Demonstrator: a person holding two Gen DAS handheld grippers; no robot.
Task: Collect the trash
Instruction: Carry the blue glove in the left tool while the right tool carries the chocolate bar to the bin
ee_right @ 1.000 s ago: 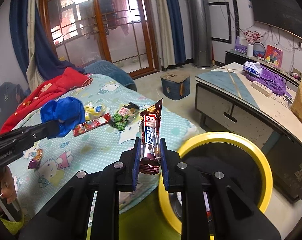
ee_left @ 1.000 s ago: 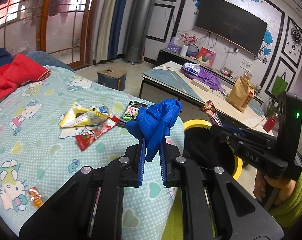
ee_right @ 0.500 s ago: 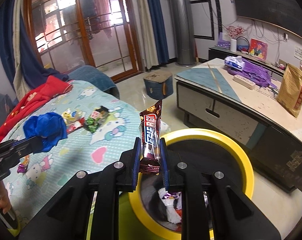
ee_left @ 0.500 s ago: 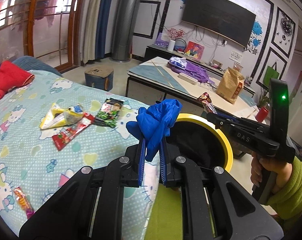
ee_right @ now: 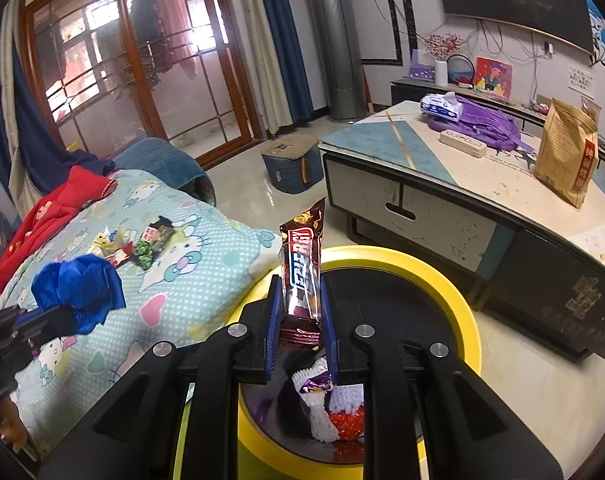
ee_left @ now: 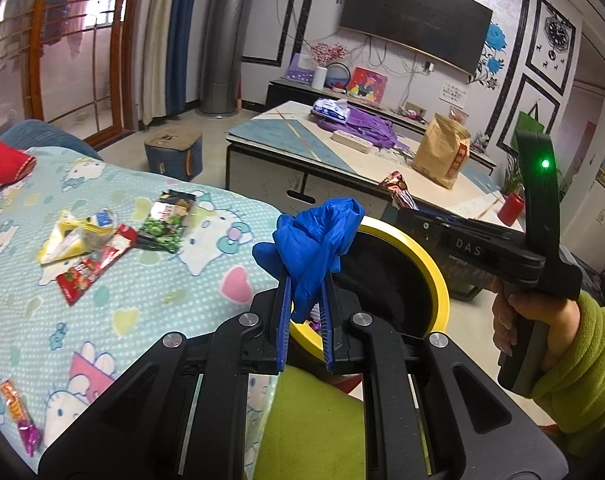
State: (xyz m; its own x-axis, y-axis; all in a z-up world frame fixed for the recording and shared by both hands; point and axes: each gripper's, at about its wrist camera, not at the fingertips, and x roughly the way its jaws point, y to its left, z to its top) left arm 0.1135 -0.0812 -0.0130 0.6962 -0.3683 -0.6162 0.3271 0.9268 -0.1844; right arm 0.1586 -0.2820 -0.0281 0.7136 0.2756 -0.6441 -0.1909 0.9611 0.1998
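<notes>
The left gripper (ee_left: pixel 305 280) is pinching a crumpled blue glove (ee_left: pixel 310 240) beside the yellow-rimmed trash bin (ee_right: pixel 458 304). The right gripper (ee_right: pixel 300 308) is clamping a brown candy wrapper (ee_right: pixel 302 272) upright above the bin's opening. Other wrappers (ee_left: pixel 90 252) are lying on the bed (ee_left: pixel 162 292) near its edge.

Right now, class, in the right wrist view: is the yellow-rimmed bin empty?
No: inside the yellow-rimmed bin, a white paper cup liner, a purple wrapper and something red already lie on the bottom.
</notes>
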